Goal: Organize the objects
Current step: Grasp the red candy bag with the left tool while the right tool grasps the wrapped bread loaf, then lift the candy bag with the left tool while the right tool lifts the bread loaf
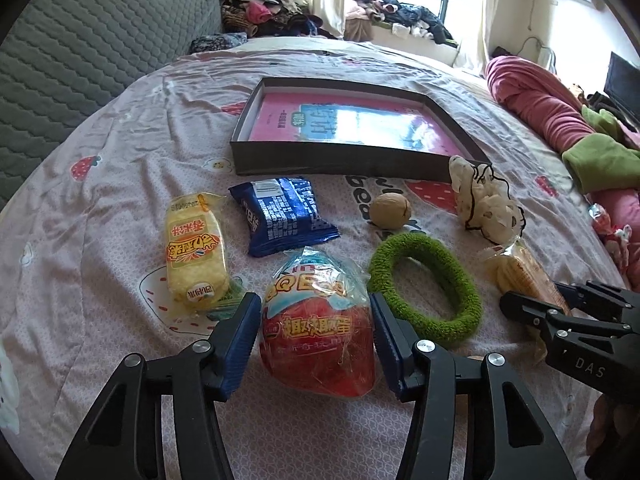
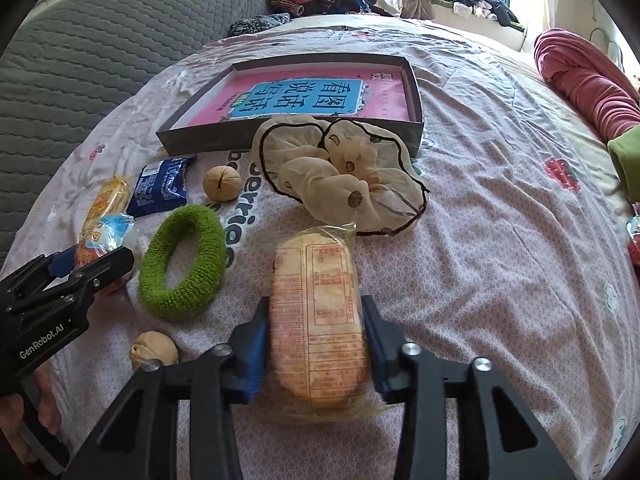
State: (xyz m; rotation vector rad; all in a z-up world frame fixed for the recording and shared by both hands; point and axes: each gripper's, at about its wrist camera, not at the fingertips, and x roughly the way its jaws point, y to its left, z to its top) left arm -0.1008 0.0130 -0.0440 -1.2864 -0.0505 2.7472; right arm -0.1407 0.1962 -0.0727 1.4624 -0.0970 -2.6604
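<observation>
A red and blue egg-shaped snack pack (image 1: 320, 344) lies on the bedspread between my left gripper's (image 1: 316, 344) blue pads, which press on both its sides. My right gripper (image 2: 316, 352) is shut on a clear-wrapped rice cracker pack (image 2: 320, 320), label side up, still resting on the bed. A shallow dark box (image 1: 360, 168) with a pink book inside sits further back. Before it lie a yellow cracker pack (image 1: 196, 256), a blue packet (image 1: 284, 216), a walnut (image 1: 390, 211), a green fuzzy ring (image 1: 424, 284) and a cream scrunchie (image 1: 484, 204).
A second walnut (image 2: 154, 350) lies near the right gripper's left finger. A grey quilted headboard (image 1: 80, 40) rises at the left. Pink and green bedding (image 1: 560, 112) is bunched at the right edge. Piled clothes (image 1: 272, 8) fill the far side by the window.
</observation>
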